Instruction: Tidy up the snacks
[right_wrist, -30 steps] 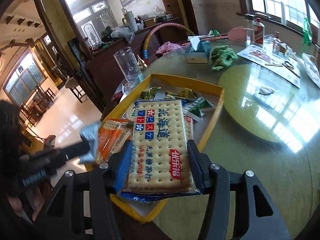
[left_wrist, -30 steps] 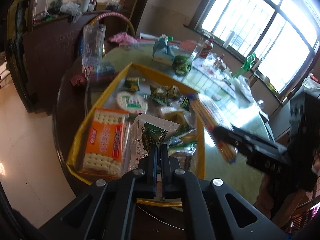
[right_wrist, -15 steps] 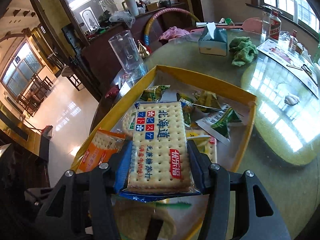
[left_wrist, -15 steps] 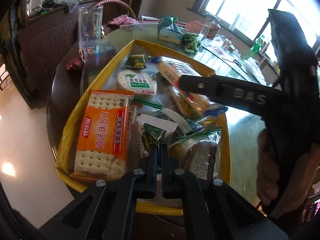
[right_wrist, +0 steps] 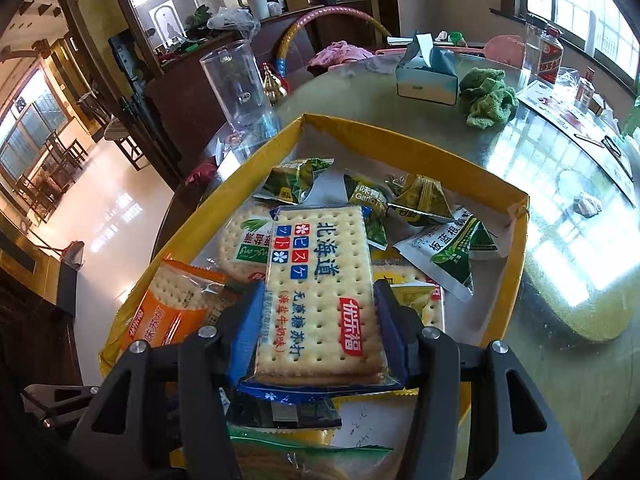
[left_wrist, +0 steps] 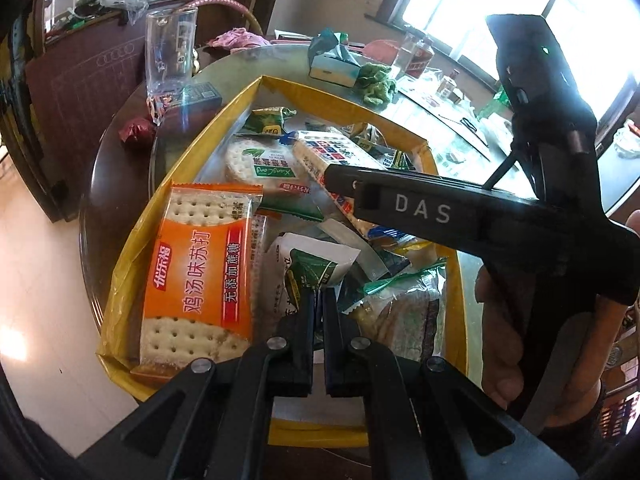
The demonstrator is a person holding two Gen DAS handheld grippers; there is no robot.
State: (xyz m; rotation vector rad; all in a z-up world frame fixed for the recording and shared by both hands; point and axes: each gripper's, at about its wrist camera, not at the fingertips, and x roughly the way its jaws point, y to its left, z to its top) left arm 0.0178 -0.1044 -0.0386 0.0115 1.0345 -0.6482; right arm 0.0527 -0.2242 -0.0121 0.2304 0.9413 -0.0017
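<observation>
One yellow tray [right_wrist: 516,240] sits on the round glass-topped desk [right_wrist: 560,208], heaped with snack packets. Two square cracker packs show: an orange one [left_wrist: 200,276] lying at the tray's left side, and a blue-edged one [right_wrist: 320,292] of pale perforated crackers with red and blue labels, held above the tray. The right gripper [right_wrist: 320,320] is clamped on that blue-edged pack. One round cracker pack [left_wrist: 256,164] lies deeper in. The left gripper [left_wrist: 318,304] has its fingers pressed together, pinching the white-and-green sachet [left_wrist: 312,268].
</observation>
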